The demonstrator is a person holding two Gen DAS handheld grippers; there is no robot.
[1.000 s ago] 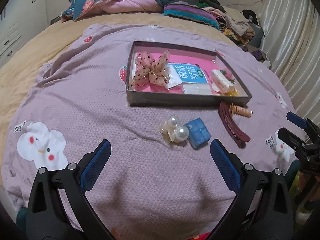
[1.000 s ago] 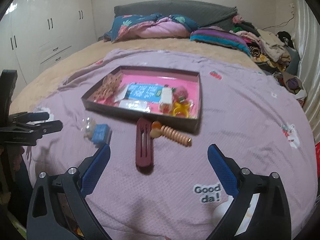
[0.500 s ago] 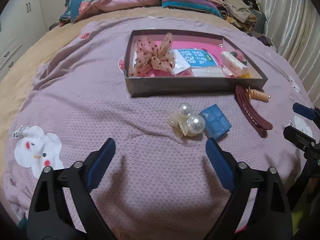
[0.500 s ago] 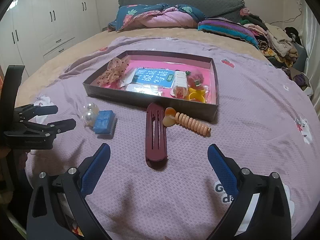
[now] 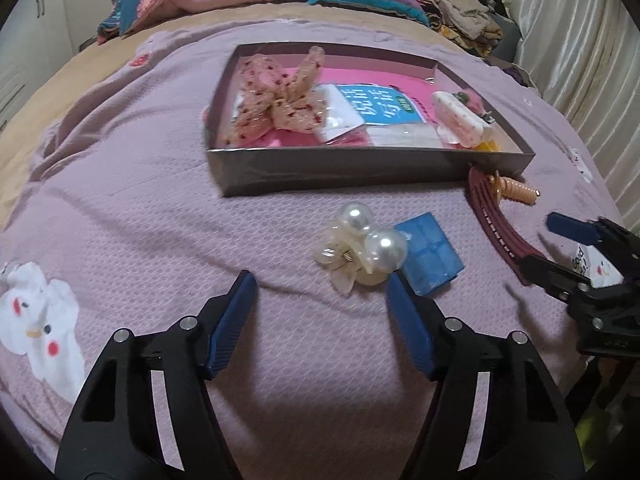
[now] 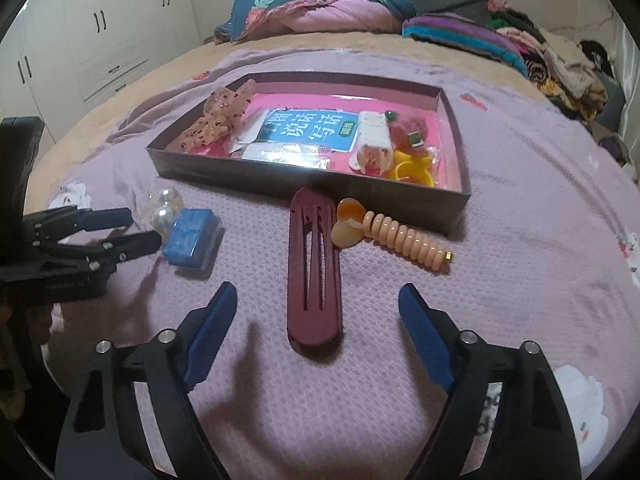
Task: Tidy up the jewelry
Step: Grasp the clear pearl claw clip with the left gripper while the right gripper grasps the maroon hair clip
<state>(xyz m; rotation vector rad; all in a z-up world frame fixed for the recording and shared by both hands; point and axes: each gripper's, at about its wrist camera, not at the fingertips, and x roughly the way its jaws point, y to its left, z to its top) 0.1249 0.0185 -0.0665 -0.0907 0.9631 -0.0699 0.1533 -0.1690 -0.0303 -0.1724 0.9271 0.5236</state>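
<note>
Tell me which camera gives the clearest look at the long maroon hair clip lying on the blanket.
The right wrist view: the maroon hair clip lies whole and centred, its slots visible, just ahead of the right gripper. The left wrist view shows it only at the right edge, foreshortened, its near end hidden behind the right gripper.

Folded quilts [image 6: 320,10], clothes pile [image 6: 560,60], white wardrobe [image 6: 100,32].

Bed [image 5: 120,208] with tray [image 5: 340,168], hair clips [image 6: 314,268]

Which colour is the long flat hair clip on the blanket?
Dark maroon hair clip; right wrist view shows it best.
</note>
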